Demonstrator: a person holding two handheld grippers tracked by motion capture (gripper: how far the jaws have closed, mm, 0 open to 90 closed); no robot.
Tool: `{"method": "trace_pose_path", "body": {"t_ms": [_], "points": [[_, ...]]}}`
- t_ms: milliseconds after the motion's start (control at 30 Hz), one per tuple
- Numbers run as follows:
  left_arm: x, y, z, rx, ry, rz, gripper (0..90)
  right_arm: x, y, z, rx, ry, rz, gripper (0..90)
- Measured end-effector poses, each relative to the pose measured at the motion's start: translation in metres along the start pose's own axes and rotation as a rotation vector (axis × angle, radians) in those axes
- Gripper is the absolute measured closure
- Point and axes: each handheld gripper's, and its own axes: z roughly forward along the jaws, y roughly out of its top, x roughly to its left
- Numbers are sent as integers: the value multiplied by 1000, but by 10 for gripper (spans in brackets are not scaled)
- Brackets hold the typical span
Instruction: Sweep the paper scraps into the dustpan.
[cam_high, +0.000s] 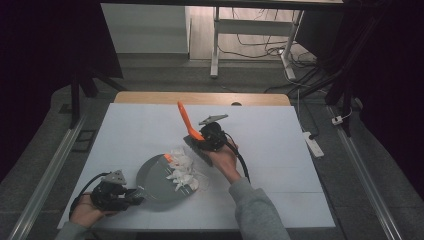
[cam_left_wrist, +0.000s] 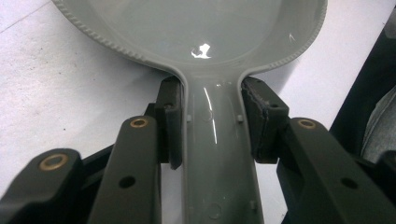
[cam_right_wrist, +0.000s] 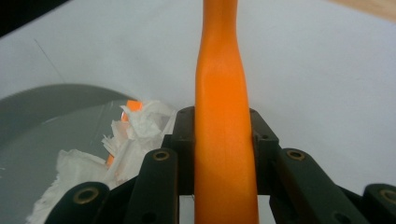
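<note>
A grey dustpan (cam_high: 152, 182) lies flat on the white table, near the front left. My left gripper (cam_high: 131, 196) is shut on its grey handle (cam_left_wrist: 219, 154), one pad on each side, just behind the pan's bowl (cam_left_wrist: 187, 28). A pile of torn white paper scraps (cam_high: 182, 170) with small orange bits sits at the pan's right edge. My right gripper (cam_high: 202, 142) is shut on the orange handle (cam_right_wrist: 224, 116) of a brush, whose dark head (cam_high: 197, 151) rests beside the scraps (cam_right_wrist: 135, 126). The handle (cam_high: 186, 120) tilts up and away.
The white table top (cam_high: 280, 150) has a wooden far edge (cam_high: 200, 97). On the floor to the right lies a white power strip (cam_high: 313, 142) with cables. Metal rails run along both sides, and desk legs (cam_high: 216, 45) stand beyond the table.
</note>
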Motion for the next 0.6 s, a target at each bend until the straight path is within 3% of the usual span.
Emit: {"method": "trace_pose_path", "body": {"t_ms": [133,333,467,600], "points": [[0,0,1,-6,-1,-4,621,7,0,18,54,6,-27,705],[0,1,1,-5,0,-4,621,34,4,29,102,80,-72,705],[-1,1,1,-4,2,-3,621,53,2,30,110,147,-105,705],[-2,1,1,-6,6,-4,621,62,5,20,73,172,-121,704]]}}
